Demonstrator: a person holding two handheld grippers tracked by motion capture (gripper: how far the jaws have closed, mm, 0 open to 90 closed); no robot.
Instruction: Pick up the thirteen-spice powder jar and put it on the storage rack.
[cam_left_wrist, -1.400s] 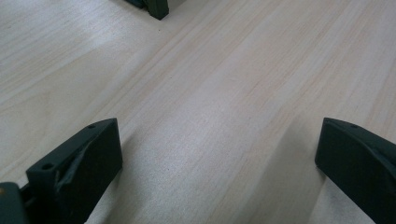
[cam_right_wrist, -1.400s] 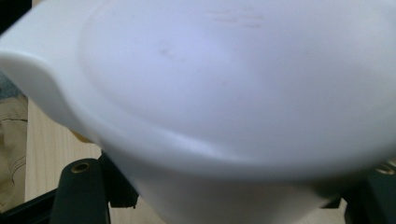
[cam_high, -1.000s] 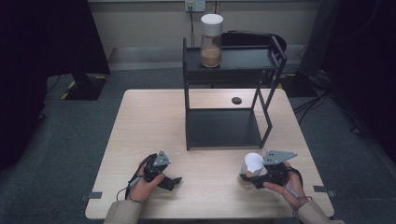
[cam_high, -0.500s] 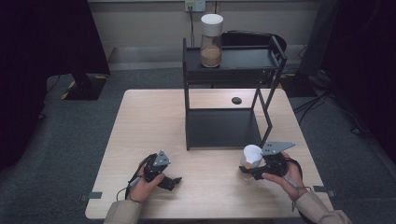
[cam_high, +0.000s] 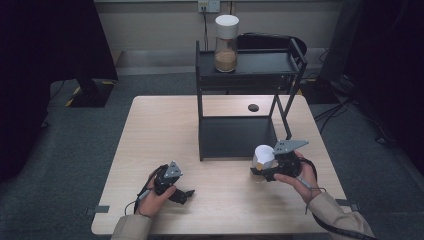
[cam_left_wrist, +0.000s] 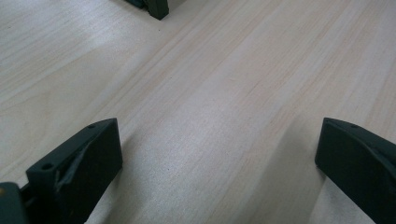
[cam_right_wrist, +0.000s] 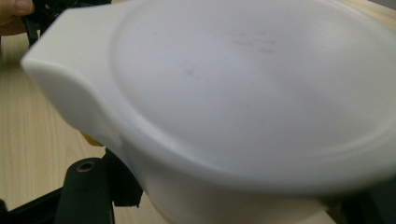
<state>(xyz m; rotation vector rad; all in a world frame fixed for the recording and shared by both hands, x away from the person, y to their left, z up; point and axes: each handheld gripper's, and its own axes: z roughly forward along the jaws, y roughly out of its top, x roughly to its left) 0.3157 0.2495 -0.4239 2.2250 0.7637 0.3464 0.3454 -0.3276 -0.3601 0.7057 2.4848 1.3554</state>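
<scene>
A jar with a white lid (cam_high: 263, 155) hangs tilted just above the table's right front, in front of the black rack (cam_high: 250, 75). My right gripper (cam_high: 260, 172) is shut on it below the lid. The white lid (cam_right_wrist: 252, 93) looms close and blurred in the right gripper view, and one black finger (cam_right_wrist: 86, 186) shows beneath it at the lower left. My left gripper (cam_high: 185, 194) lies on the table at the left front, its jaws open. In the left gripper view they stand wide apart over bare wood (cam_left_wrist: 217, 158) with nothing between them.
On the rack's top shelf stands a second white-lidded jar (cam_high: 226, 44) with brown contents. Its lower shelf (cam_high: 237, 137) is bare. A small black round object (cam_high: 253, 107) lies on the table (cam_high: 150, 130) behind the rack's posts. Carpeted floor surrounds the table.
My right gripper has lifted the white-lidded jar and carried it away from the front edge towards the rack. The left gripper has stayed where it was.
</scene>
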